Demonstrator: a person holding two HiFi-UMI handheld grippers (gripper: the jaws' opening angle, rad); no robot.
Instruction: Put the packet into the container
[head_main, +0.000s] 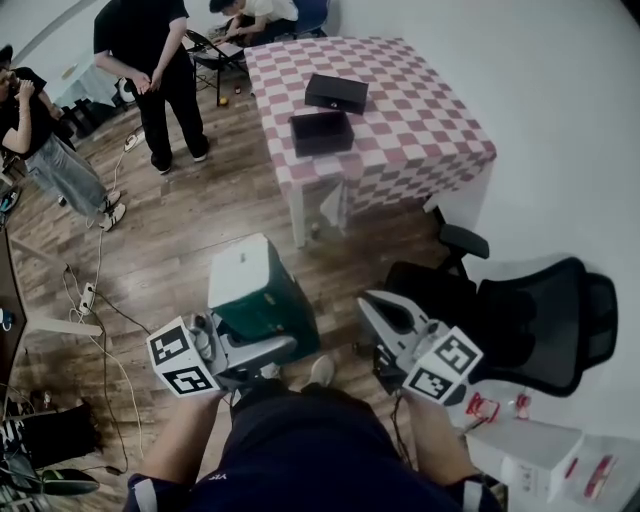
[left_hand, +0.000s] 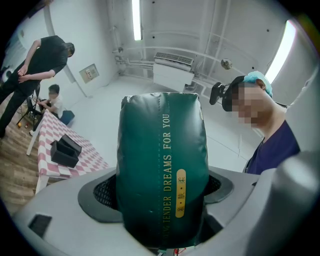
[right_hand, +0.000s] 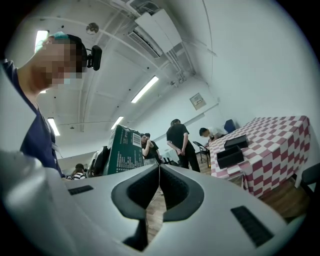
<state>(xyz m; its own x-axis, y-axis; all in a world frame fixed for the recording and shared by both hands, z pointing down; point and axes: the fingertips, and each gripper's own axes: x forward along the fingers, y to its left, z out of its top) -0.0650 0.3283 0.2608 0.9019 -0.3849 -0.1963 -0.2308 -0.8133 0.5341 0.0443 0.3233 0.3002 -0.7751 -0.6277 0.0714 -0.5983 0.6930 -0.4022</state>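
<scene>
1. Wooden floor (head_main: 180, 250): it lies between the person holding the grippers and the surface, with cables trailing along its left side.
2. Surface (head_main: 420, 140): covered by a pink-and-white checked cloth, it stands well apart from both grippers, at the top of the head view.
3. Black office chair (head_main: 530, 320): it is just beside the right gripper, on its outer side.
4. Bystanders: a standing person in black (head_main: 150, 60) is left of the surface, a seated person (head_main: 255, 15) is behind it, and another person (head_main: 50, 150) is at the left edge.
5. White boxes (head_main: 530, 455): these lie on the floor near the chair.
6. Packet (left_hand: 162, 165): a dark green, puffed packet held off the floor, well apart from the container. Its long axis runs along the left gripper's jaws, and the gold lettering follows that length. In the head view its pale far end points toward the surface.
7. Left gripper (head_main: 255, 345): the jaws are spread wide, with the pads pressed on the packet's two sides.
8. Right gripper (right_hand: 159, 185): the jaws are together and hold nothing. Only a thin slit shows between the pads.
9. Container (head_main: 322, 132): a black open tray near the surface's front edge.
10. Black box (head_main: 336, 92): it lies just behind the container.
</scene>
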